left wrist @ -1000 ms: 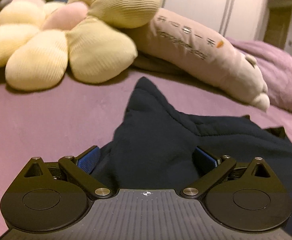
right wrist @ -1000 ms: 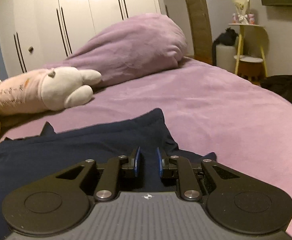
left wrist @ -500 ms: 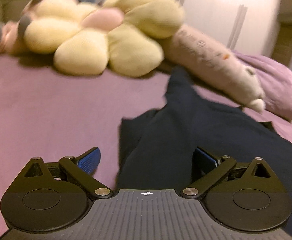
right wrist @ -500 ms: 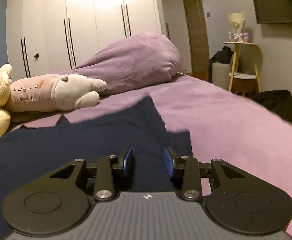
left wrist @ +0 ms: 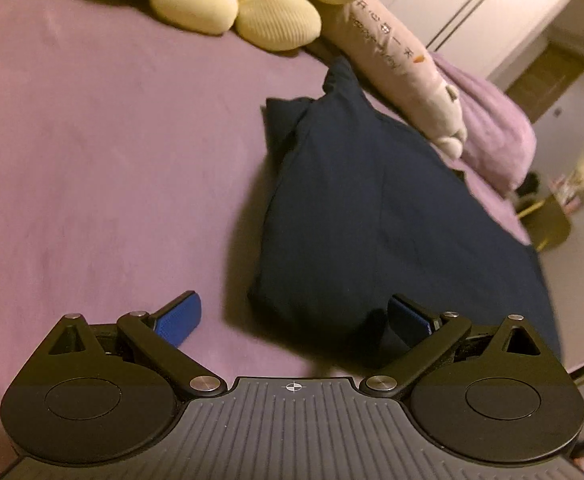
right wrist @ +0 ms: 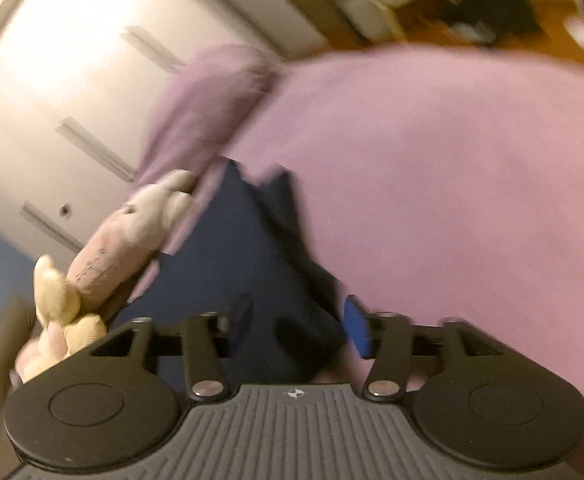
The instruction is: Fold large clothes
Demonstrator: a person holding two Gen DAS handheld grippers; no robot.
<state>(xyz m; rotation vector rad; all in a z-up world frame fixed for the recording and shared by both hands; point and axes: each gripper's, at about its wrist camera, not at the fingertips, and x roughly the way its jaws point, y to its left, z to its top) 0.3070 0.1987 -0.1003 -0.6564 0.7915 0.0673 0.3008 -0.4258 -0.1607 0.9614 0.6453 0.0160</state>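
Because the right wrist view is smeared by blur, edges there are soft, and the far ends of the dark garment (left wrist: 375,216) run out of sight behind each claw's body. The left claw (left wrist: 292,320) stands wide open and released; its left blue pad (left wrist: 178,318) hangs over bare bedspread (left wrist: 104,152), its right pad over the garment's near edge, pressing on nothing. The right claw (right wrist: 297,330) has its jaws opening; the garment (right wrist: 232,248) lies between and beyond them, but the pads do not press it. One garment lies bunched on the bed just ahead of both claws. Beyond it, one long pink plush toy (left wrist: 403,68) lies along its far side, with one yellow flower-shaped cushion (left wrist: 244,4) past that, cut off by the top edge. One heaped purple blanket (left wrist: 495,128) sits farther right, before white wardrobe doors (right wrist: 64,92).
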